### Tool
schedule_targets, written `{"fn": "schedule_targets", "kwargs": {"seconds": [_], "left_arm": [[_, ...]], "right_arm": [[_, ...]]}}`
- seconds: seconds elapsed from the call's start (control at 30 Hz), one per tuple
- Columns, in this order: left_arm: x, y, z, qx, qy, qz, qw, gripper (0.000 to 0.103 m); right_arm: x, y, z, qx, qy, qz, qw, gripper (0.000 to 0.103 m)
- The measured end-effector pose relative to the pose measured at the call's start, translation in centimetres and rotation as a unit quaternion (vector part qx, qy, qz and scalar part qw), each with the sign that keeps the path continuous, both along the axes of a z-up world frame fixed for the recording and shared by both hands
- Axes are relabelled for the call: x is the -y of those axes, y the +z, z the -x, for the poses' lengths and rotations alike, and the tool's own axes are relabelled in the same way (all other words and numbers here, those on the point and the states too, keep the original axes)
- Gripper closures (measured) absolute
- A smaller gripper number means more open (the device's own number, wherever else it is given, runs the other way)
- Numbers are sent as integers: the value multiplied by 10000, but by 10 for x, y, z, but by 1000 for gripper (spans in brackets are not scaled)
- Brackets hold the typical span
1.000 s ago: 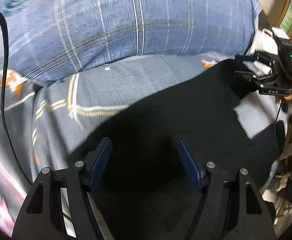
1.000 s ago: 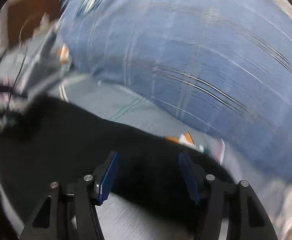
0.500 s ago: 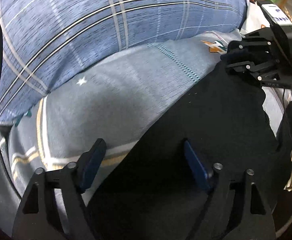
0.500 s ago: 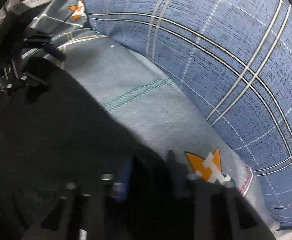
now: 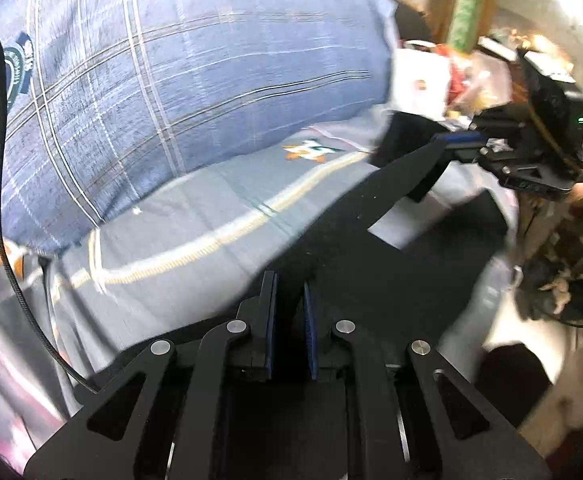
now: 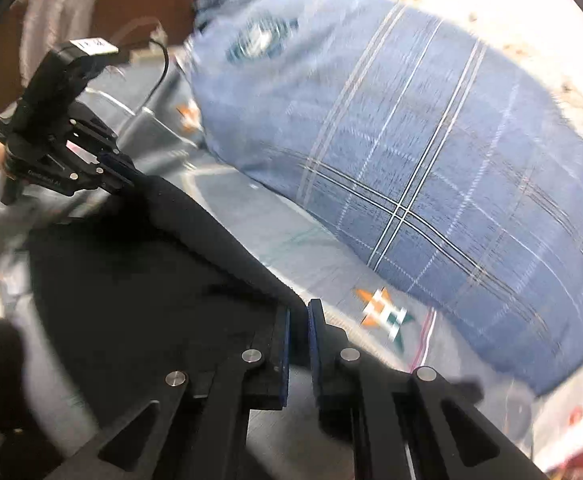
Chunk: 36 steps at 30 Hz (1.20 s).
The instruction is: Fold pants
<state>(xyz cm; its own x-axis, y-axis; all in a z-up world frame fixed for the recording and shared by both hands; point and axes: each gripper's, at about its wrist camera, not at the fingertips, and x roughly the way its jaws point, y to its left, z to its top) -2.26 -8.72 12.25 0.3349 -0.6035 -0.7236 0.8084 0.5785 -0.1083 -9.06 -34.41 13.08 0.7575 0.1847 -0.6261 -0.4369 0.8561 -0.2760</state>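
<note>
Black pants (image 5: 379, 248) lie on a grey bedsheet, one edge lifted. My left gripper (image 5: 289, 292) is shut on one end of that edge. It also shows in the right wrist view (image 6: 119, 172). My right gripper (image 6: 298, 316) is shut on the other end of the pants (image 6: 139, 280). It also shows in the left wrist view (image 5: 457, 144). The cloth hangs stretched between the two grippers, above the bed.
A large blue plaid pillow (image 5: 171, 100) lies behind the pants and also fills the right wrist view (image 6: 411, 160). The grey bedsheet (image 5: 195, 216) has stripes and orange star prints. Clutter (image 5: 471, 76) stands past the bed at the right. A black cable (image 5: 3, 184) hangs left.
Both grippers were open over the flat pants. They have shut on the pants' edge and lifted it, so the cloth now stretches between them.
</note>
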Motion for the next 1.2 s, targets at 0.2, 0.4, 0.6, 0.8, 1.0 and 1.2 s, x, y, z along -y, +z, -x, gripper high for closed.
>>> {"fn": "schedule_targets", "kwargs": {"seconds": [0.2, 0.4, 0.6, 0.8, 1.0, 1.2], "left_arm": [[-10, -53, 55, -728, 349, 62, 9967, 92], [-35, -75, 71, -1194, 1048, 125, 9872, 92], [-54, -43, 88, -766, 1235, 284, 9890, 91], [-32, -39, 88, -799, 1011, 473, 9905, 56], [-32, -57, 79, -1231, 1239, 518, 9833, 55], [-63, -61, 72, -1518, 1713, 768, 9704, 54]], "right_arm": [[-2, -60, 79, -493, -466, -685, 9953, 95], [0, -120, 91, -957, -1017, -987, 9853, 95], [19, -99, 118, -798, -1355, -1493, 9762, 75], [97, -91, 157, -315, -2763, -2579, 9253, 63], [171, -101, 183, -147, -4149, -2774, 8664, 63], [200, -105, 163, -81, -4485, -2500, 8581, 62]]}}
